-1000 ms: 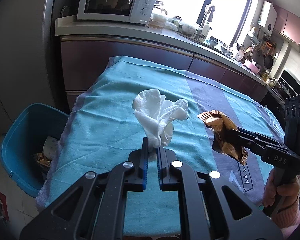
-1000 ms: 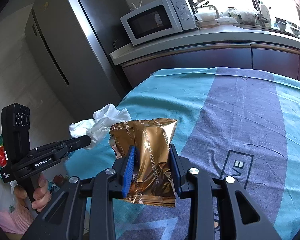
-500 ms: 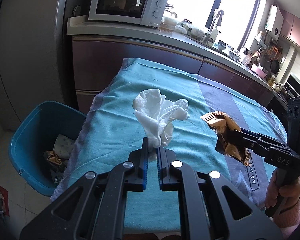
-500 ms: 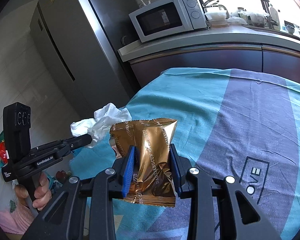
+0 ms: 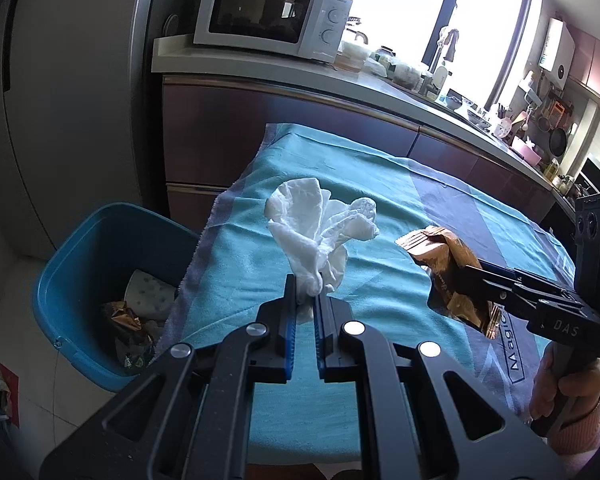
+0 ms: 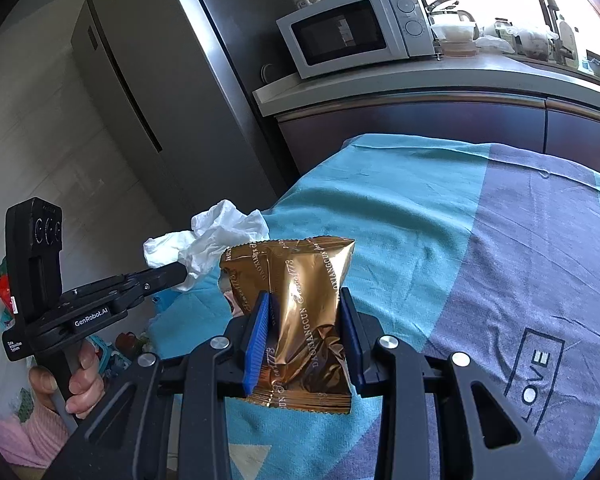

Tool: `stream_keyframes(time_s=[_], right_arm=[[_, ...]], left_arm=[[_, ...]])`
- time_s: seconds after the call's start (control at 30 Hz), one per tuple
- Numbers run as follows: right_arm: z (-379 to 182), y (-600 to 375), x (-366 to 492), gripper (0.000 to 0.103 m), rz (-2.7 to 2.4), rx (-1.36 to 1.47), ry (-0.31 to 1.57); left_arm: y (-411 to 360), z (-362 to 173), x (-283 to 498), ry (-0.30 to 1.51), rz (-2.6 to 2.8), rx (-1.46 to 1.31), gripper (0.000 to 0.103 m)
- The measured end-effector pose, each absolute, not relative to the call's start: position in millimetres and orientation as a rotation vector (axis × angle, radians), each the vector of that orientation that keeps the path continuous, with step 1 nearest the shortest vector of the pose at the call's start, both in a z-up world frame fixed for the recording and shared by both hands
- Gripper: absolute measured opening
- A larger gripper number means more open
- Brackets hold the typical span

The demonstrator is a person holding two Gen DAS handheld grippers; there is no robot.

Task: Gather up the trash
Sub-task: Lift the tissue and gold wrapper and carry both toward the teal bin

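Left wrist view takes in a blue plastic bin [image 5: 100,280] on the floor beside the tabletop [image 5: 380,208], which wears a teal and purple cloth; wrappers and a paper cup lie inside. Above the cloth's edge, the left gripper [image 5: 306,300] has its fingers clenched on a crumpled white tissue [image 5: 320,232]. Only the right wrist view shows the right gripper [image 6: 304,332] grasping a shiny gold foil snack packet [image 6: 300,304] face-on, printed lettering legible, with a white microwave [image 6: 356,24] on the counter beyond.

Daylight from blown-out window [image 5: 412,12]; sharp focus, fisheye bending, dark vignetted corners.
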State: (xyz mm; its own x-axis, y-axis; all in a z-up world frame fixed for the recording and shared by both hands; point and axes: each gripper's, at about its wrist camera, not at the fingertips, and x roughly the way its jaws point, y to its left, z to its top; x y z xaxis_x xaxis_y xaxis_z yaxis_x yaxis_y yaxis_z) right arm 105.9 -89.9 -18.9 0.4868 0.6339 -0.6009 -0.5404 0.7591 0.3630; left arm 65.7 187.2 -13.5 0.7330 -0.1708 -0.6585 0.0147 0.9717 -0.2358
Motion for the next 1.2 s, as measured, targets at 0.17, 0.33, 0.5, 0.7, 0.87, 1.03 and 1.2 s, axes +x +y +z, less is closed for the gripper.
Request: stream_keyframes(time_s=[0.17,0.33,0.5,0.7,0.87,1.03,1.2], right_arm=[[-19,-82,106,0.032,0.73,0.123,0.787],[-20,-76,107,0.032,0.745,0.115,0.791],[-20,-71,108,0.032,0.758,0.106,0.792],[-19,-63,108,0.032,0.773,0.097,0.792],[-19,-60,109,0.032,0.787,0.088,0.792],[-19,-53,109,0.032,0.802,0.076,0.794],[-19,-46,109,0.032,0.818,0.066,0.795]], left_arm=[[192,-13,63,0.74,-0.087,-0.226,0.008],[197,-13,61,0.737,-0.075,-0.231,0.008],[202,-12,58,0.735,-0.065,-0.238,0.008],[206,-12,55,0.733,-0.052,-0.246,0.008],[211,-11,52,0.731,-0.043,-0.253,0.008],[215,-10,49,0.728,-0.035,-0.259,0.008],[220,-9,46,0.726,-0.021,-0.263,0.008]])
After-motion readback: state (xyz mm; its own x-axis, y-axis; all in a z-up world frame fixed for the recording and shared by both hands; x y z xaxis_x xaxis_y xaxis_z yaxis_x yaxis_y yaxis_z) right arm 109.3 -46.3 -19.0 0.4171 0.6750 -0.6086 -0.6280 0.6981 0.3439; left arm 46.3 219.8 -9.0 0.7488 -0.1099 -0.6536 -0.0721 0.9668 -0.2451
